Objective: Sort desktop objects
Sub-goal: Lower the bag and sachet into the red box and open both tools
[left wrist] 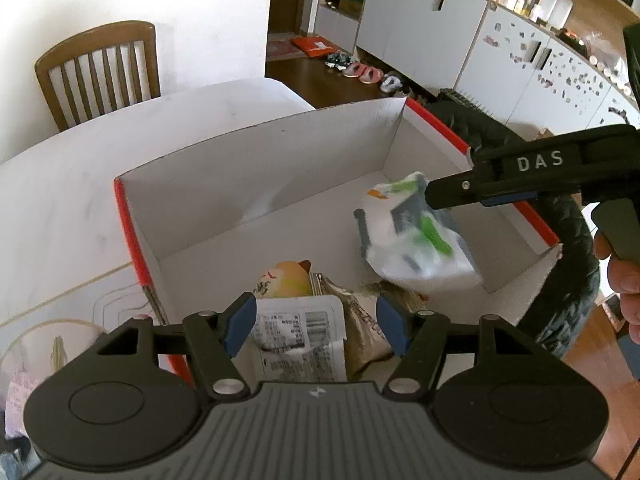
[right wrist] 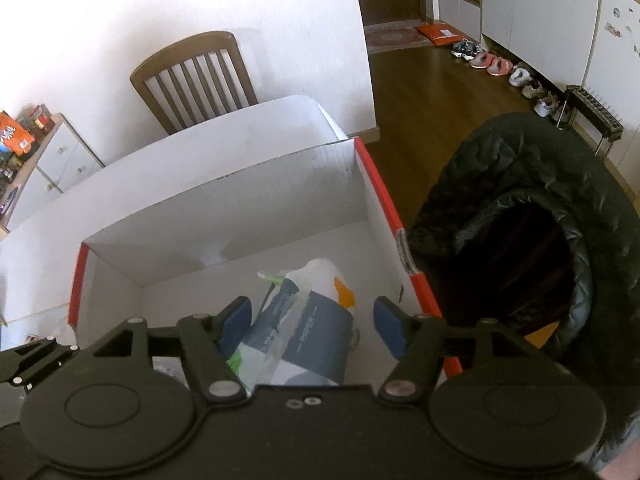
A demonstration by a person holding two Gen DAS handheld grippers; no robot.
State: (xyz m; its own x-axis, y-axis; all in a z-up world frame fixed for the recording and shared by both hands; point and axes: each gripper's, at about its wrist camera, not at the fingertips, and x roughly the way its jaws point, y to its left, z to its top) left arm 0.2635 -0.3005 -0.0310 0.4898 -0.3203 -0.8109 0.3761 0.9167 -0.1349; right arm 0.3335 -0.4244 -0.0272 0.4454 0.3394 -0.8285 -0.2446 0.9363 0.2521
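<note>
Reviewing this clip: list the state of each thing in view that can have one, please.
Box: open-topped, on the table.
Tissue pack: blurred, inside the box, ungripped.
Labelled white packet: lying in the box.
Brown packet: in the box, beside it.
Left tongs: open, empty.
Right tongs: open, above the tissue pack.

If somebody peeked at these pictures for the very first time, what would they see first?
Probably the big white box with red edges on the white table. Inside it, a blurry white, green and grey packet sits on the right, below the right gripper, whose jaws stand apart. Nearer, below the open left gripper, lie a white labelled packet and a little orange toy figure.
</note>
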